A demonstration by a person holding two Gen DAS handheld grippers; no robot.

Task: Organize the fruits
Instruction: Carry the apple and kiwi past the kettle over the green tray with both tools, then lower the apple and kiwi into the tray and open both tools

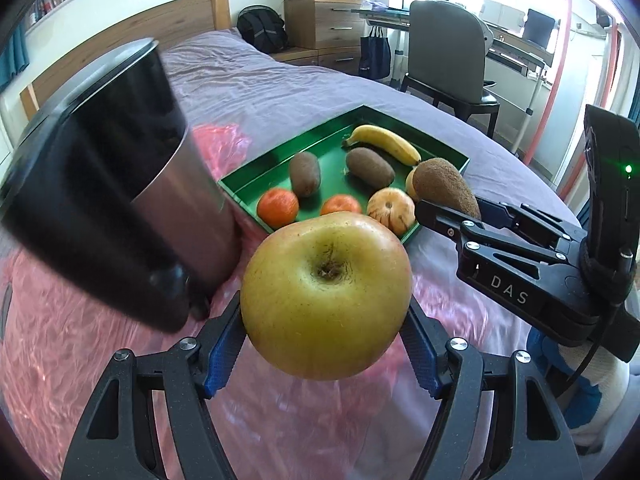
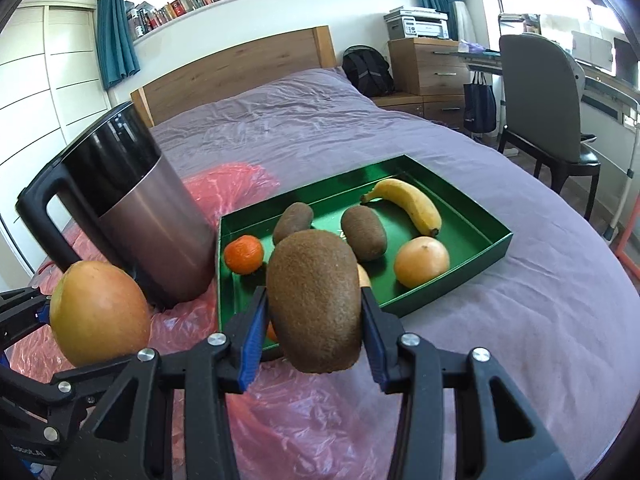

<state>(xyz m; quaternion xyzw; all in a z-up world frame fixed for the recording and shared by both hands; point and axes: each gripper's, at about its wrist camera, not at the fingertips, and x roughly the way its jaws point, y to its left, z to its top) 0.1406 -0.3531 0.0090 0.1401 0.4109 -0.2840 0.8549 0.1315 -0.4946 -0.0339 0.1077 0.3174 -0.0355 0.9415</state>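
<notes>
Left gripper (image 1: 326, 354): a large yellow-green apple with a reddish blush (image 1: 326, 296) was pinched between the blue-padded fingers (image 1: 222, 354), stem hollow turned toward the camera, clear of the bedding. Right gripper (image 2: 314, 338): a brown fuzzy kiwi (image 2: 314, 300) was clamped between its blue pads, long axis upright and across the line of the fingers, which were pressed onto its flanks.

Beneath both sets of fingers a crinkled pink plastic sheet (image 2: 300, 412) was spread over the purple bedcover (image 2: 540, 320).

Just beyond the fingertips lay the shallow green rectangular tray (image 2: 472, 268), its near rim almost under the kiwi. The tray was judged nearer to the right gripper; from the left fingers it lay ahead and slightly right.

Already noted in the tray: two kiwis, two orange mandarins (image 1: 278, 207), a pale apple and a yellow banana (image 2: 408, 204) at the far side. Open floor was seen between the near fruits and the right wall.

Left of the tray a tall steel kettle with a black handle (image 2: 132, 216) was standing.
</notes>
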